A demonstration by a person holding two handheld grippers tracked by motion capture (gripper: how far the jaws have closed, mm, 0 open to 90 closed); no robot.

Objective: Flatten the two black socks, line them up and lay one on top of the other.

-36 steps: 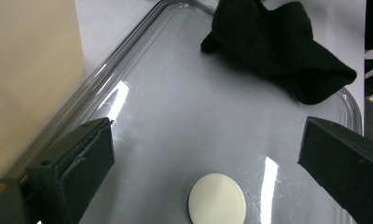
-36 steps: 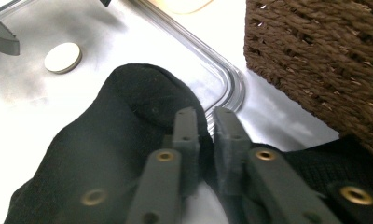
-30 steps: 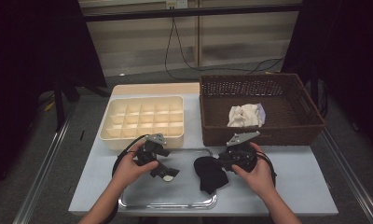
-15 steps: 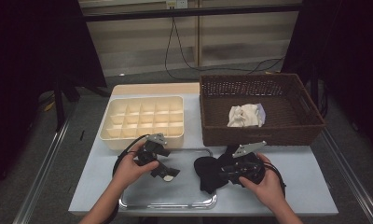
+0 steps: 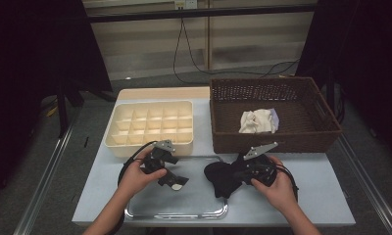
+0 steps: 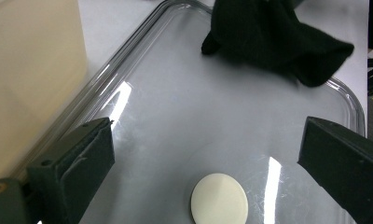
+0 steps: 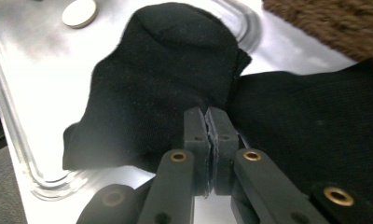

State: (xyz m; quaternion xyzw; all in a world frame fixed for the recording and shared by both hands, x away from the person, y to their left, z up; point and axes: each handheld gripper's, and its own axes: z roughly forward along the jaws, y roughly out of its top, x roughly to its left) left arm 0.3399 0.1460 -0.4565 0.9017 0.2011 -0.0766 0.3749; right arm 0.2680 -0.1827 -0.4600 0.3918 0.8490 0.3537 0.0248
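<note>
Because the right gripper (image 5: 243, 172) is clenched on the black sock (image 5: 222, 177) at the right end of the metal tray (image 5: 150, 209), I read the high view as a pinch meant to draw the cloth up or straighten it. The sock lies half on the tray rim, just ahead of my right hand. My left gripper (image 5: 172, 180) hangs over the tray's middle, well apart from the sock, likely waiting. Beyond it sits the cream divided box (image 5: 150, 125); beyond the right gripper, the wicker basket (image 5: 326, 127) holds a pale crumpled cloth (image 5: 257, 121). What the basket's near wall hides I cannot say.

In the left gripper view, the jaws stand wide and released, holding nothing, with a small white disc (image 6: 219, 199) on the tray between them and the sock (image 6: 273, 39) farther ahead. The sock's top is cut off by the frame.

In the right gripper view, the jaws are pressed together, the sock (image 7: 161, 88) bunched just ahead of them. How much fabric is caught I cannot tell; the fold hides it. The disc (image 7: 79, 12) lies far ahead, to the left.
</note>
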